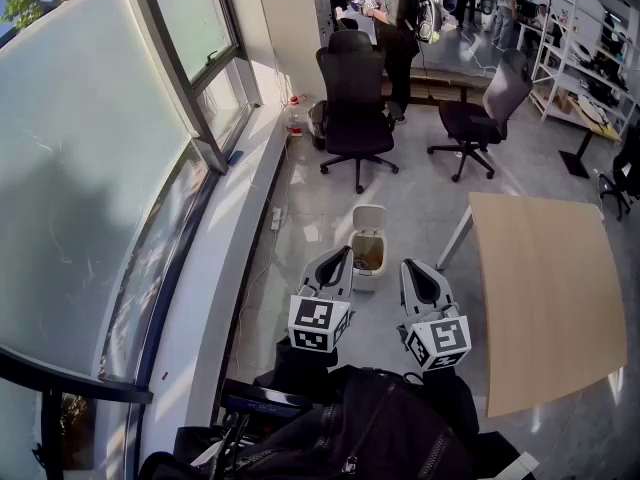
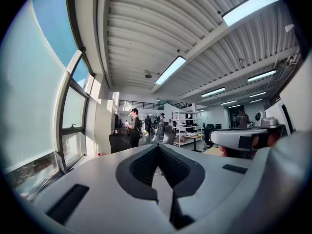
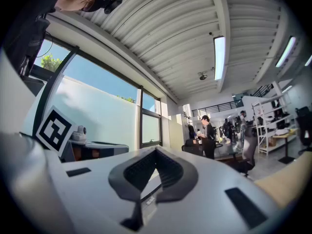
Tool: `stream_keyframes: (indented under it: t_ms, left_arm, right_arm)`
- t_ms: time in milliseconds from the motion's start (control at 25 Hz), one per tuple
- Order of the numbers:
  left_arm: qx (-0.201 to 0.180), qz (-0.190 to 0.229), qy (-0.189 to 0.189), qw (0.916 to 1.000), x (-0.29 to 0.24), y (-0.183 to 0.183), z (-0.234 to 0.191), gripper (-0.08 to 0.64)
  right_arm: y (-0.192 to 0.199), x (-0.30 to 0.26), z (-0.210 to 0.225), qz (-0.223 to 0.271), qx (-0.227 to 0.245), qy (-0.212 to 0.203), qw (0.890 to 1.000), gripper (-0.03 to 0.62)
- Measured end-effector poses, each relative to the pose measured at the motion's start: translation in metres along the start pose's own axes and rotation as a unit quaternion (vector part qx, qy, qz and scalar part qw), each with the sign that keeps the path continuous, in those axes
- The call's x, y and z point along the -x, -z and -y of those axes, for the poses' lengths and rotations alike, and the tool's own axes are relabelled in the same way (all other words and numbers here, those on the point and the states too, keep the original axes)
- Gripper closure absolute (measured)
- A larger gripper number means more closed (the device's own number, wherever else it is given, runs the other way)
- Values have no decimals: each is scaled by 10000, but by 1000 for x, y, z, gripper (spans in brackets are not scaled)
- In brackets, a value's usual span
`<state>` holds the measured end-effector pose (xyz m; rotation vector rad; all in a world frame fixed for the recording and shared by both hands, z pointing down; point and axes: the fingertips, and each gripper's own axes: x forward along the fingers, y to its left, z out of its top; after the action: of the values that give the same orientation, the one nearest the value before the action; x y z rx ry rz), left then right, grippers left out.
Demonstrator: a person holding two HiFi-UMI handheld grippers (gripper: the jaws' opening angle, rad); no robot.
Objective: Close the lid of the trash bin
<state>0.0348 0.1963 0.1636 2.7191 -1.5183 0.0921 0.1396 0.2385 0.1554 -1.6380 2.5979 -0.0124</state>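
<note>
— On the floor near the window, beside the table [image 1: 545, 298], stood the bin [image 1: 367, 260]. Its lid [image 1: 369, 216] stood straight up at the back, wide open.

— Where were the tongs?

— Just in front of the bin, not touching it. The left tongs [image 1: 338, 263] and the right tongs [image 1: 417, 272] were both closed, tips together, with nothing in them.

— Would the lid be hard to shut?

— I didn't think so. It looked like thin, light plastic on a hinge, stiff and a bit slippery. A little push on its top edge should tip it forward and down. No need to pinch it. The bin looked small, so a hard push might slide it or knock it over.

— Could the cameras on the tongs see the bin?

— No. They looked up at the ceiling lights and at people far off. Only the head camera showed the bin and lid. But the tongs' cameras showed best that the tips met with nothing between them.
</note>
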Motion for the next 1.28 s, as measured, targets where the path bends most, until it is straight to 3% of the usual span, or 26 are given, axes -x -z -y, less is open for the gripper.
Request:
stream_keyframes:
  t_ms: [720, 1280]
  left_arm:
    - [9, 10, 70, 10000, 1, 1, -14, 558]
    - [101, -107, 221, 9996, 19, 24, -23, 558]
  right_arm:
    - [-1, -13, -10, 45, -97, -14, 9999, 586]
    - [19, -16, -42, -307, 6, -58, 9995, 586]
